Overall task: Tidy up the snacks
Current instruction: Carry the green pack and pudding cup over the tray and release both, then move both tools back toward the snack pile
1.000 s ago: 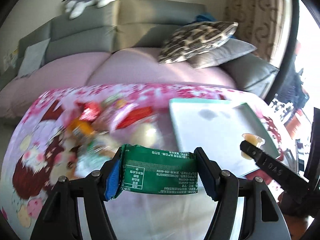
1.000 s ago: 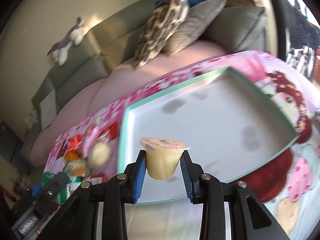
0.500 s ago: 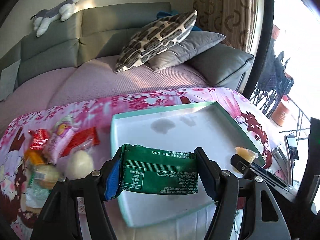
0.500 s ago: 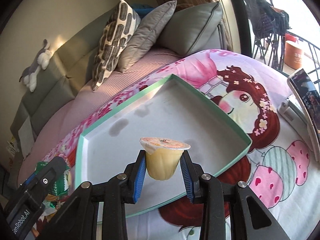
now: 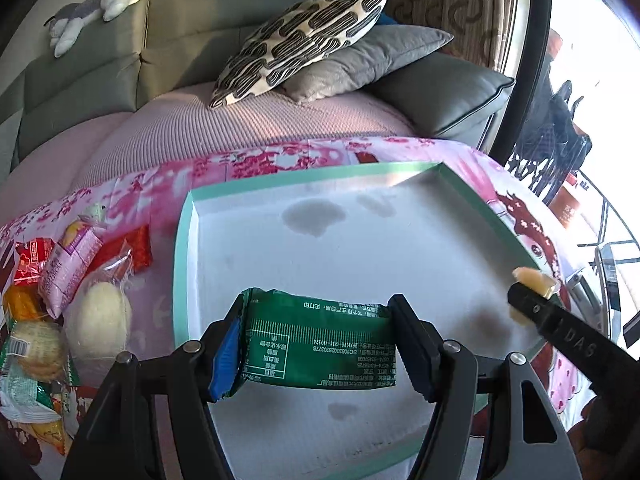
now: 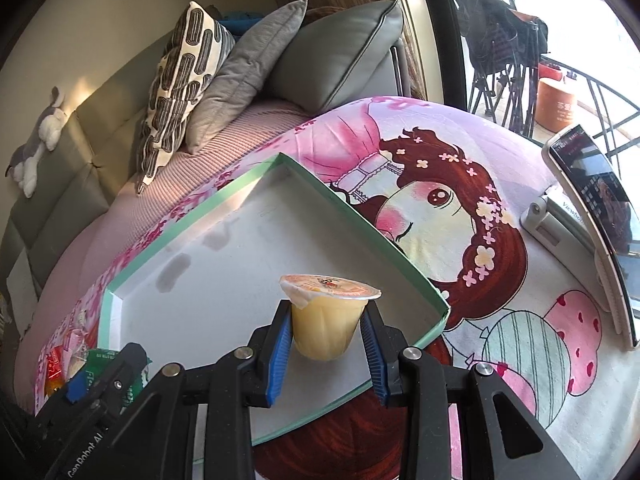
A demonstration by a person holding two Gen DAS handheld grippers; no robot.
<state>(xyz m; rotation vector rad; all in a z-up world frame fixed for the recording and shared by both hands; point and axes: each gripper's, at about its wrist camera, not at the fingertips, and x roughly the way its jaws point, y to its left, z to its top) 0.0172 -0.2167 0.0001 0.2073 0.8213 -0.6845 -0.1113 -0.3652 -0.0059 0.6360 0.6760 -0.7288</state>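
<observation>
The left gripper (image 5: pixel 318 346) clamps a green foil packet (image 5: pixel 320 350) endwise between its blue pads, held above the near part of the tray (image 5: pixel 182 248). The right gripper (image 6: pixel 328 342) is closed on a small clear jelly cup (image 6: pixel 326 322) with a peel-off foil lid, held upright over the tray's near right corner.

The tray is shallow and rectangular, with a white stained floor and a mint-green rim, and nothing lies in it. It sits on a soft pink cartoon-print cloth (image 6: pixel 460 240) covering the table. To the tray's left lies a loose pile of wrapped snacks (image 5: pixel 60 288): red, pink, orange and green packets and pale round cakes, too jumbled to count.

Beyond is a grey sofa (image 5: pixel 100 76) with a ribbed pink cover, three cushions, one of them patterned (image 5: pixel 304 32), and one plush toy (image 5: pixel 96 4). A tablet (image 6: pixel 592 216) stands on the right.
</observation>
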